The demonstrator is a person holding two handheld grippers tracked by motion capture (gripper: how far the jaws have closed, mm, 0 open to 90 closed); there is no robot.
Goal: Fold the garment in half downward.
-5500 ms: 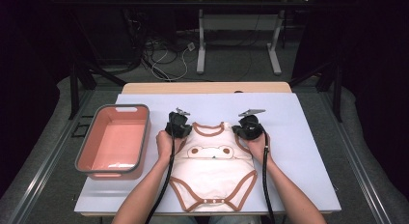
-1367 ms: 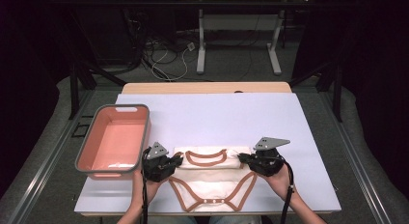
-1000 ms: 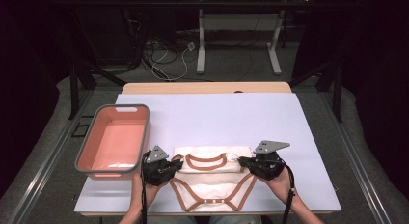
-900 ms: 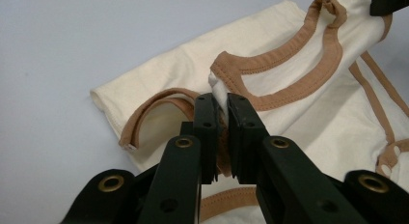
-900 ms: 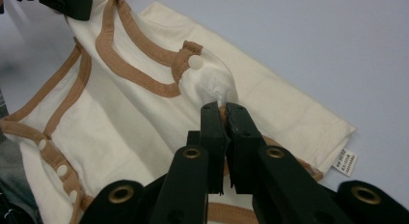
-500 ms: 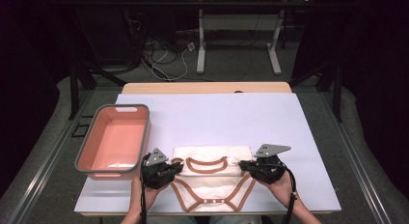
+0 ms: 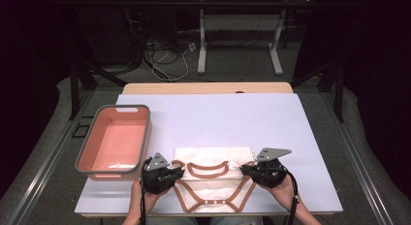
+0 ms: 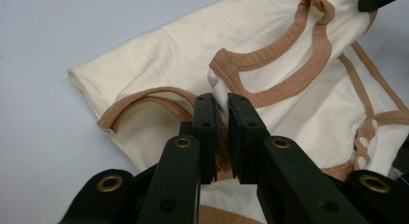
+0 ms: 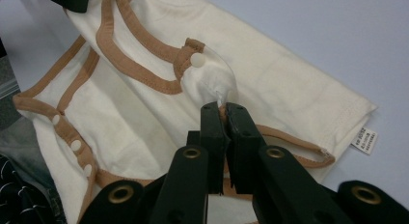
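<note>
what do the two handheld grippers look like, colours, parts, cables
Both the left gripper and the right gripper are black, each topped by a grey three-cornered plate and trailing a black cable toward the person. In the gripper views, each has two flat black jaws on linked black arms with brass-coloured rings at the pivots. The forearms look bare, no sleeves.

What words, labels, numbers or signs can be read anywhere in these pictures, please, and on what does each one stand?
No text can be read in full.
White care label sewn into the side seam of the cream baby bodysuit: a few lines of dark print, too small and blurred to read.
Pink bin, white tabletop and both grippers: no lettering visible.
</note>
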